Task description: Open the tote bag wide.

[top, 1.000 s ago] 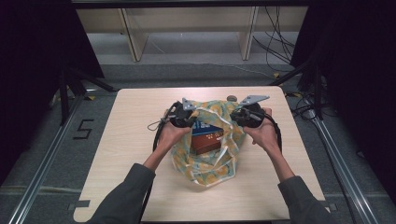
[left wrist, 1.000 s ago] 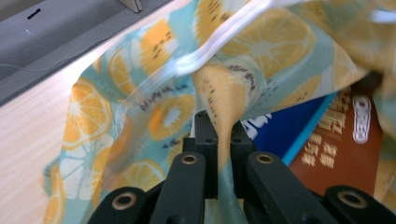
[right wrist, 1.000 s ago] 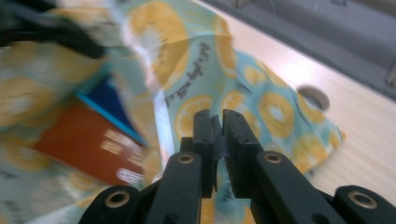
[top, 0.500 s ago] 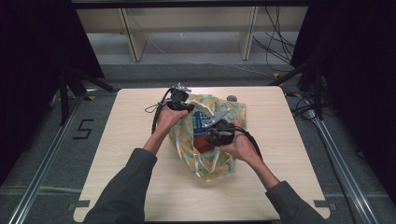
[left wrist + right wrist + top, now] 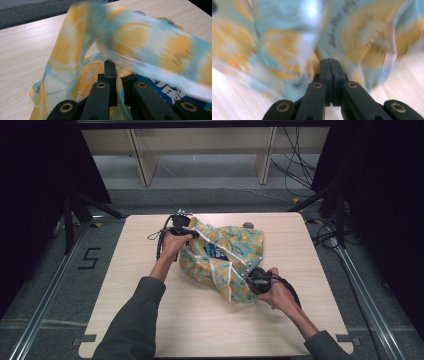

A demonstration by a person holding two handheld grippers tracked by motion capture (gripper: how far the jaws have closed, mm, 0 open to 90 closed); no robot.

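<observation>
At the left of the high view, the left forearm is stretched forward over the counter (image 5: 150, 320), the hand wrapped round the left claw (image 5: 186, 233) near the far left part of the surface. Its jaws are closed, and the far corner of the patterned bag (image 5: 225, 257) is pinched between them; in the left gripper view the orange-and-teal plastic (image 5: 75, 62) is seen gathered at the closed jaw tips, with a blue printed pack (image 5: 165, 92) just beside them inside the bag. The bag is laid near the middle of the counter, drawn out between the two claws, so its long axis is run diagonally from far left to near right. A small grey object (image 5: 247, 225) is seen just beyond the bag's far edge. At the right, the right forearm is brought in low from the near right corner, the wrist bent inward, and the right claw (image 5: 253, 281) is held at the bag's near right end. Its jaws have just been closing and are pressed together on the plastic (image 5: 294, 45), blurred in the right gripper view.
</observation>
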